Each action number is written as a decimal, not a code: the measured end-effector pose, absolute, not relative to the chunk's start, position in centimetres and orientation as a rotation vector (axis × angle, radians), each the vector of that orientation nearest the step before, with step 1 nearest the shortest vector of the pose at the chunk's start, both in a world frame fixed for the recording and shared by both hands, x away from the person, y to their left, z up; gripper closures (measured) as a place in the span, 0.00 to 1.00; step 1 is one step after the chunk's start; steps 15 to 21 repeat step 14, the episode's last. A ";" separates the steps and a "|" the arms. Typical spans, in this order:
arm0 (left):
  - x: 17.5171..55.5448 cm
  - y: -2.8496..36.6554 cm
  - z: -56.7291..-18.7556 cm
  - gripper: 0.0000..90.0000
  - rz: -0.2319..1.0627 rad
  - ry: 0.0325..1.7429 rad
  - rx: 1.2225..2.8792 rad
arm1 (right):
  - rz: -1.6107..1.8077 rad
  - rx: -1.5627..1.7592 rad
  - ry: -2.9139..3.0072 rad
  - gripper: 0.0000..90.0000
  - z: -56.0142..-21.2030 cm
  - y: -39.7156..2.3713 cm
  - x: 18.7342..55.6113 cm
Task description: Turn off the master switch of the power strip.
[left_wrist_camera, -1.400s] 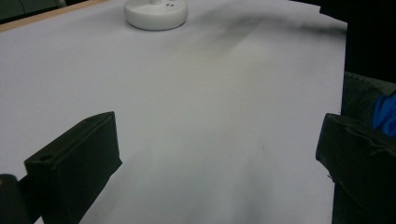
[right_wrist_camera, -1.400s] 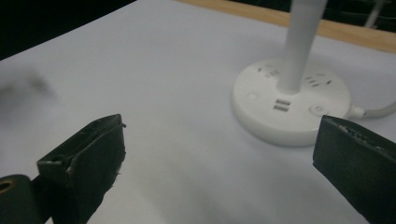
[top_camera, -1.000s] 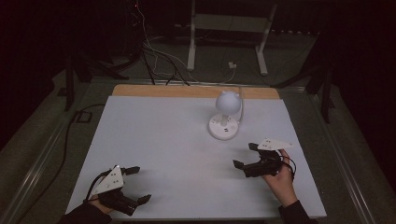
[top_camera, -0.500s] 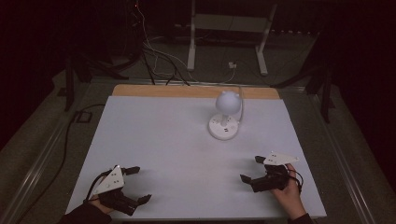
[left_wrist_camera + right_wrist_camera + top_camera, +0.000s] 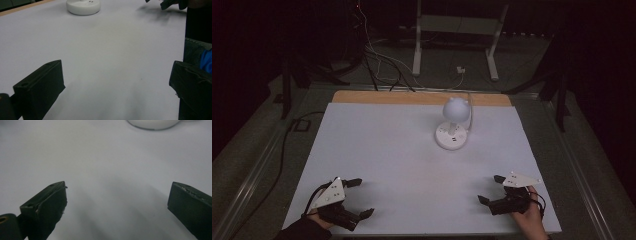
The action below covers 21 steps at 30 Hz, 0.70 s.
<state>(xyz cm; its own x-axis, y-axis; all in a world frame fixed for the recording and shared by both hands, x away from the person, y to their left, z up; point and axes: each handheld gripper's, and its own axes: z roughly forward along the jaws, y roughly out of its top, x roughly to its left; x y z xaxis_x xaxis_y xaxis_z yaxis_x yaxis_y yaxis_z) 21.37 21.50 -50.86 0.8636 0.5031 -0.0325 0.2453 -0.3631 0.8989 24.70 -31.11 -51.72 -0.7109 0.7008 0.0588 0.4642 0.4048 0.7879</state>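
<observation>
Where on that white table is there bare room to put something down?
Nearly everywhere. The white table is bare between the left gripper and right gripper, both open, and along the whole left half up to the wooden edge. The one occupied spot is the round white lamp with its cord, back right of centre.

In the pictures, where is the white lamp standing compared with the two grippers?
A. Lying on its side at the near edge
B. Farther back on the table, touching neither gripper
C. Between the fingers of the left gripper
B: the white lamp stands upright toward the far side of the table, apart from the left gripper and right gripper, both open near the front edge.
</observation>
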 end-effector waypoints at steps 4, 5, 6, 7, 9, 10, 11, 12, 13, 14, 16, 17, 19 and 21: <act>21.4 21.5 -50.8 0.00 0.299 0.549 1.959 | 1.194 1.013 2.385 0.02 -51.9 -31.2 24.6; 21.4 21.5 -50.8 0.00 0.300 0.549 1.959 | 1.193 1.015 2.383 0.02 -52.0 -31.2 24.7; 21.4 21.5 -50.9 0.00 0.301 0.550 1.960 | 1.190 1.013 2.382 0.02 -52.0 -31.1 24.7; 21.4 21.5 -50.9 0.00 0.299 0.550 1.960 | 1.189 1.008 2.383 0.02 -52.0 -31.1 24.7; 21.4 21.5 -50.8 0.00 0.301 0.551 1.959 | 1.190 1.005 2.383 0.02 -52.0 -31.1 24.7; 21.4 21.5 -50.8 0.00 0.299 0.552 1.958 | 1.192 1.006 2.381 0.02 -52.0 -31.1 24.7; 21.4 21.5 -50.9 0.00 0.299 0.554 1.959 | 1.194 1.008 2.381 0.02 -52.0 -31.1 24.7; 21.4 21.5 -50.9 0.00 0.299 0.553 1.959 | 1.194 1.007 2.380 0.02 -52.0 -31.1 24.7; 21.4 21.5 -50.9 0.00 0.299 0.552 1.960 | 1.193 1.006 2.381 0.02 -52.0 -31.0 24.7; 21.4 21.5 -50.8 0.00 0.299 0.551 1.958 | 1.194 1.006 2.382 0.02 -52.0 -31.0 24.7; 21.4 21.5 -50.8 0.00 0.299 0.551 1.958 | 1.194 1.006 2.382 0.02 -52.0 -31.0 24.7; 21.4 21.5 -50.8 0.00 0.299 0.551 1.958 | 1.194 1.006 2.382 0.02 -52.0 -31.0 24.7; 21.4 21.5 -50.8 0.00 0.299 0.551 1.958 | 1.194 1.006 2.382 0.02 -52.0 -31.0 24.7; 21.4 21.5 -50.8 0.00 0.299 0.551 1.958 | 1.194 1.006 2.382 0.02 -52.0 -31.0 24.7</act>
